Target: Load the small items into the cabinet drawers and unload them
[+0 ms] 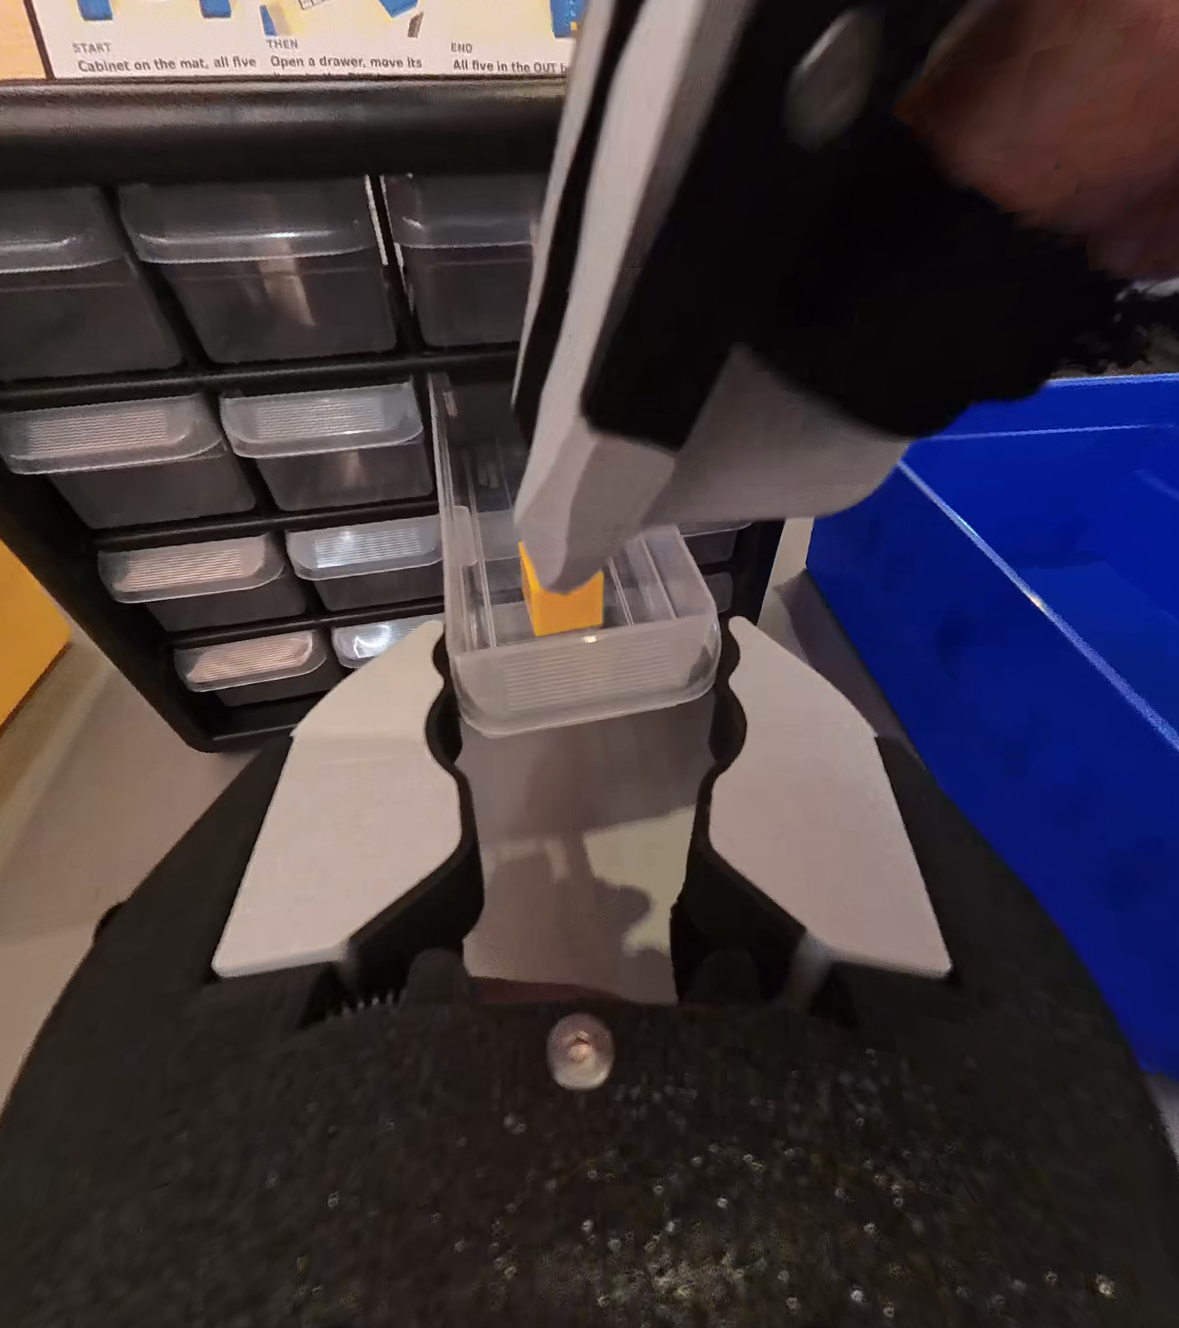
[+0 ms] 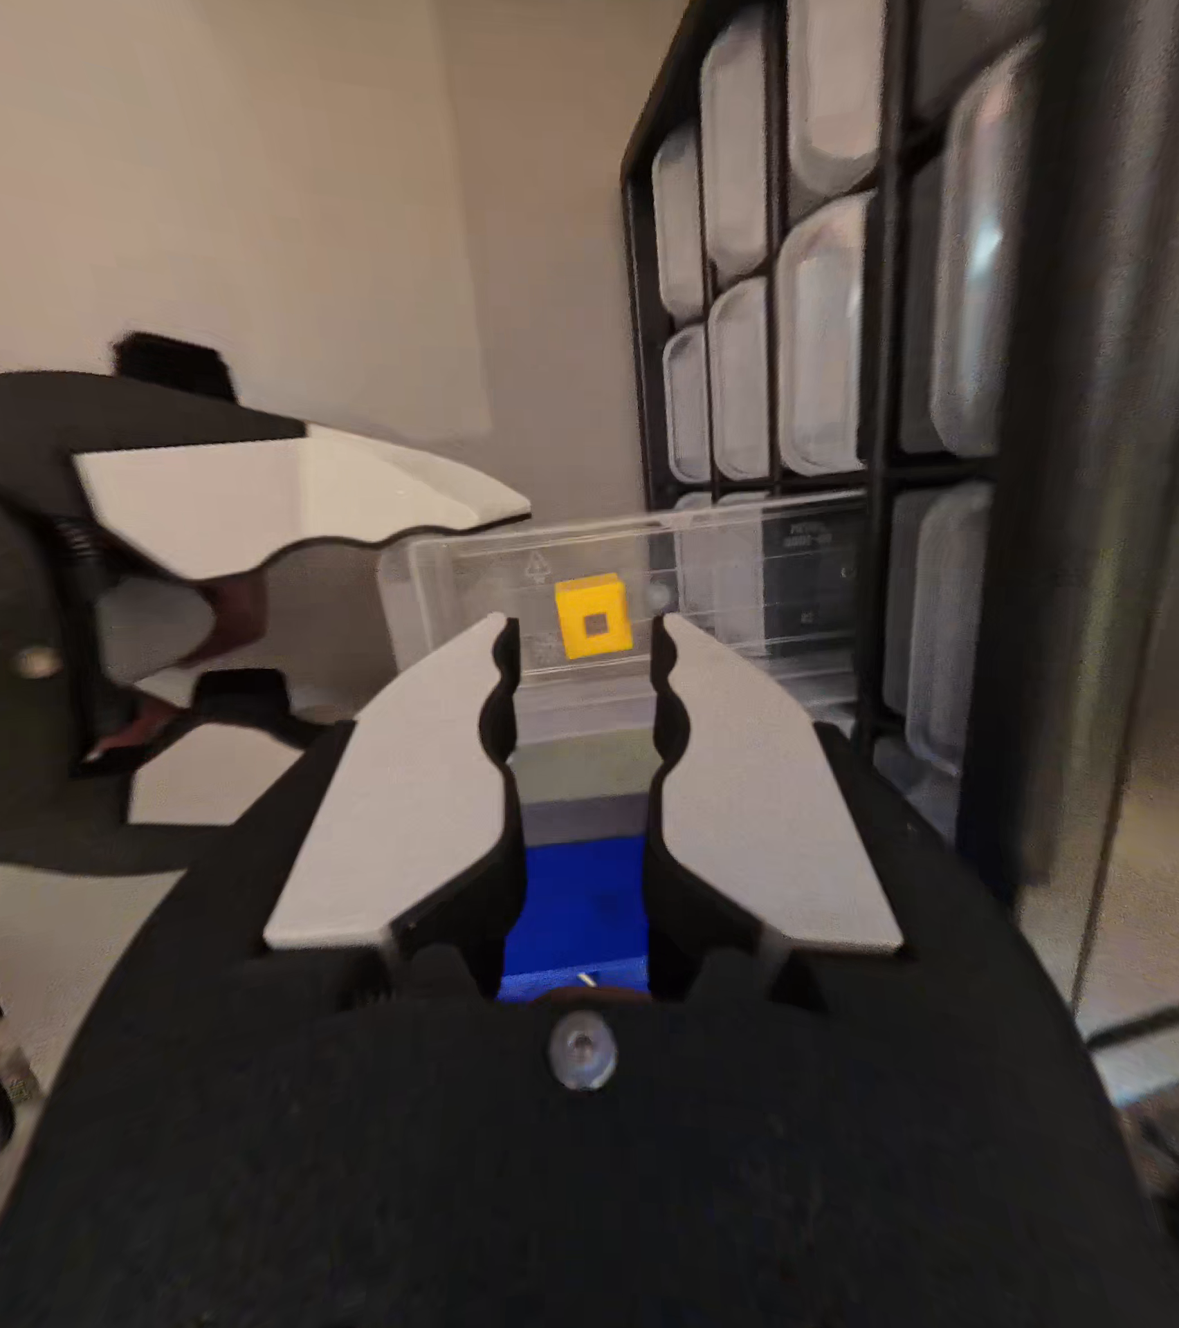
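Looking down my right gripper (image 2: 585, 647), jaws spread wide and holding nothing, with the yellow cube (image 2: 592, 619) just ahead inside the pulled-out clear drawer (image 2: 716, 560). My left gripper (image 1: 583, 654) sits wide at the drawer's front lip. Blue bin (image 1: 1047, 683) is right of the cabinet (image 1: 213, 129).

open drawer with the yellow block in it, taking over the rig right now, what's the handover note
Left gripper: jaws bracket the front of the open drawer; a firm clamp cannot be confirmed.
Right gripper: open, tips down at the yellow block, not closed on it.
Done: one drawer stands pulled out of the cabinet; the others in view are shut.
Left: close on the block, lift it out, probably into the blue bin.
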### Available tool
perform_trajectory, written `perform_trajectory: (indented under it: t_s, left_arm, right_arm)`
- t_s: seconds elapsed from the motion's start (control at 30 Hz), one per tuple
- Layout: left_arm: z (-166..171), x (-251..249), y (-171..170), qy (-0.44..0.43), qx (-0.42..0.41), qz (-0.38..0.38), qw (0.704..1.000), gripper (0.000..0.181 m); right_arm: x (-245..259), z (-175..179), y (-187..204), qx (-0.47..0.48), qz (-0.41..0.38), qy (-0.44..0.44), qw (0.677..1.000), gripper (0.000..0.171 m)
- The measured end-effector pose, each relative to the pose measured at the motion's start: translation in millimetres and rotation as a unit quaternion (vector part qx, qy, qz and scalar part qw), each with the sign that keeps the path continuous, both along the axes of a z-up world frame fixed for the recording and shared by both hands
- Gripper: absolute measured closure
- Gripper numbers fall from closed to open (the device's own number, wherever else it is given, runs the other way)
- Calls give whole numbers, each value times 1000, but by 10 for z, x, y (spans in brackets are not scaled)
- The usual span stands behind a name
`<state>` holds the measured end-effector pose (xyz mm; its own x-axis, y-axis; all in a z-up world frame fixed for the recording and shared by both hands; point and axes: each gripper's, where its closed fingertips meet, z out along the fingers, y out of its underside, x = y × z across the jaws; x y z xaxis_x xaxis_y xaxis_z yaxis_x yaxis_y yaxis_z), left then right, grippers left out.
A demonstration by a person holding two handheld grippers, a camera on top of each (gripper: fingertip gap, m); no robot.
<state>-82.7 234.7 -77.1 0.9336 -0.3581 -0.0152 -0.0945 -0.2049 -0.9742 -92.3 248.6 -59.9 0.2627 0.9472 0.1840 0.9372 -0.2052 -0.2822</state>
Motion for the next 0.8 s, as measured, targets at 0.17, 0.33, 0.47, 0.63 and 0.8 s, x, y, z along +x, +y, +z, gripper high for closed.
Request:
perform_trajectory:
  t_s: [0.17, 0.33, 0.47, 0.63, 0.8]
  left_arm:
    - [-10, -7, -5, 6, -1, -3, 1000, 113]
    - [-6, -33, -11, 2, -1, -11, 1000, 113]
    - [14, -32, 25, 1, -1, -14, 1000, 113]
    - [70, 8, 184, 3, -2, -14, 1000, 113]
    - [101, 70, 476, 9, -18, -10, 1000, 113]
  right_arm:
    - [14, -236, 91, -24, 8, -84, 996, 150]
    - [99, 194, 6, 24, 5, -42, 999, 150]
    - [596, 845, -282, 75, -61, 49, 994, 151]
    - [1916, 510, -593, 54, -266, 46, 961, 150]
    - [2398, -695, -755, -66, -366, 11, 928, 150]
